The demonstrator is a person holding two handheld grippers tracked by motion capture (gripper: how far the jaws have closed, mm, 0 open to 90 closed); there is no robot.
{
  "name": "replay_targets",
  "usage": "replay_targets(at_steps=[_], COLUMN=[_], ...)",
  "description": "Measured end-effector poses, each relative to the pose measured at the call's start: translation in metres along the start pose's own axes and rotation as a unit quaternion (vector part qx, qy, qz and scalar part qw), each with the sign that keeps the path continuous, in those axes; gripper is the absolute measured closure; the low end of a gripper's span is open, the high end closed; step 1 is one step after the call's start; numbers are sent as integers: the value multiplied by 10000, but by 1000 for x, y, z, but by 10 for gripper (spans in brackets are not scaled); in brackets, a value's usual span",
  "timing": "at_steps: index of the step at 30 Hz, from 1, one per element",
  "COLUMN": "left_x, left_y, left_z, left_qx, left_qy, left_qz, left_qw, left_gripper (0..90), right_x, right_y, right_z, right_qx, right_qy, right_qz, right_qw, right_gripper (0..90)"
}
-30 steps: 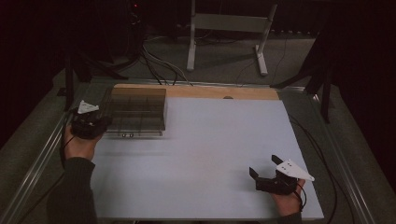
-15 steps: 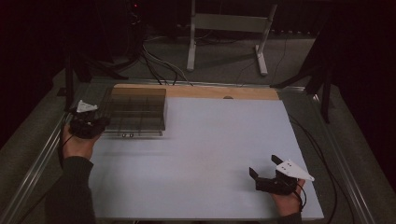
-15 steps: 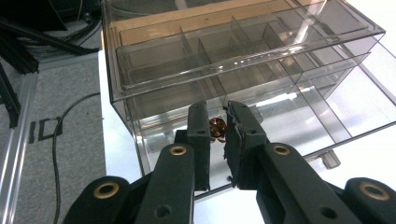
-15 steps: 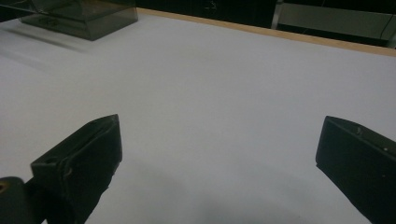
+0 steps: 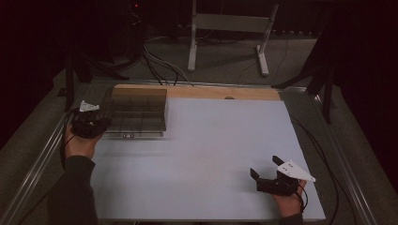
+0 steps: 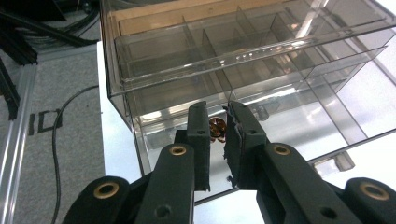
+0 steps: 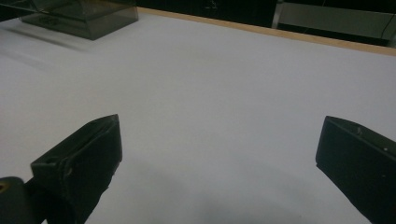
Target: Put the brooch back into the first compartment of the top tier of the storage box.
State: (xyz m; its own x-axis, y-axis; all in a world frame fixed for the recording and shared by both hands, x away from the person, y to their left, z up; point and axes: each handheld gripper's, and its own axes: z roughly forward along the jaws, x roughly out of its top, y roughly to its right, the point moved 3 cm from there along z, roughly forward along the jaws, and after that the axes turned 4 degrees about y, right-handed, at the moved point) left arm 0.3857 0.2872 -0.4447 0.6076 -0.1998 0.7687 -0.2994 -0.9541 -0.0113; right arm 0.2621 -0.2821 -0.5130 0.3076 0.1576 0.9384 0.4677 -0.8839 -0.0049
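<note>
At the left edge of the white table (image 5: 202, 154) the left gripper (image 6: 218, 122) sits at the near-left corner of the clear plastic organizer box (image 5: 137, 112), nose against the box's end wall. Its jaws are drawn together, almost meeting, with a small coppery piece (image 6: 215, 128) showing in the slit between the tips; whether the tips pinch that piece or it merely lies behind the clear wall cannot be told. From this gripper the box stretches away and to the right, its long side running along the table's far-left part, dividers splitting it into compartments that look empty. So any pull or slide on the box would go along that long side, and the left hand, already at it, is by far the nearer one

Across a wide bare stretch, at the near right, the right gripper (image 5: 267, 173) rests low over the table with its jaws spread wide and nothing between them, the box well apart from it toward the far left
</note>
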Motion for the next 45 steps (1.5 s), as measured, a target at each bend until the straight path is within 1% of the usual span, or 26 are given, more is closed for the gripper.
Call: replay_targets(at_steps=[9,17,23,28,29,30,31,32,33,34,35,37,39,42,45], left_x=[-2,-3,-6,-6,-6,-6,-5,-4,-3,-3,-2,-3,-3,-4,-4], left_y=[-3,-4,-7,-7,-7,-7,-6,-7,-7,-8,-9,-11,-12,-14,-15], left_z=[5,8,12,13,14,14,13,12,10,8,7,4,3,1,-2], left_qx=[47,88,127,145,159,161,147,142,113,63,63,105,171,175,174], left_qy=[-164,-229,-372,-414,-412,-371,-302,-210,-80,33,128,241,280,307,396], left_qz=[-6,-27,-32,-42,-43,-62,-91,-153,-264,-381,-479,-551,-558,-587,-634], left_qw=[9999,9997,9992,9990,9990,9992,9994,9996,9996,9992,9988,9981,9979,9976,9970], left_gripper=[807,808,807,806,793,756,694,639,572,517,464,360,289,182,141], right_x=[0,0,0,0,0,0,0,0,0,0,0,0,0,0,0], right_y=[0,0,0,0,0,0,0,0,0,0,0,0,-1,-1,-1], right_z=[0,0,0,0,0,0,0,0,0,0,0,0,0,0,1], right_qx=[5,4,5,5,4,5,3,5,3,4,3,6,9,3,11], right_qy=[-2,-1,2,1,-2,-6,-10,-5,-5,-5,-8,-7,-5,-22,-25], right_qz=[0,-6,0,1,2,1,1,-2,-1,1,2,2,-7,-2,-12], right_qw=[10000,10000,10000,10000,10000,10000,10000,10000,10000,10000,10000,10000,10000,10000,10000], right_gripper=[10,10,10,10,10,10,10,10,10,10,10,10,9,10,10])
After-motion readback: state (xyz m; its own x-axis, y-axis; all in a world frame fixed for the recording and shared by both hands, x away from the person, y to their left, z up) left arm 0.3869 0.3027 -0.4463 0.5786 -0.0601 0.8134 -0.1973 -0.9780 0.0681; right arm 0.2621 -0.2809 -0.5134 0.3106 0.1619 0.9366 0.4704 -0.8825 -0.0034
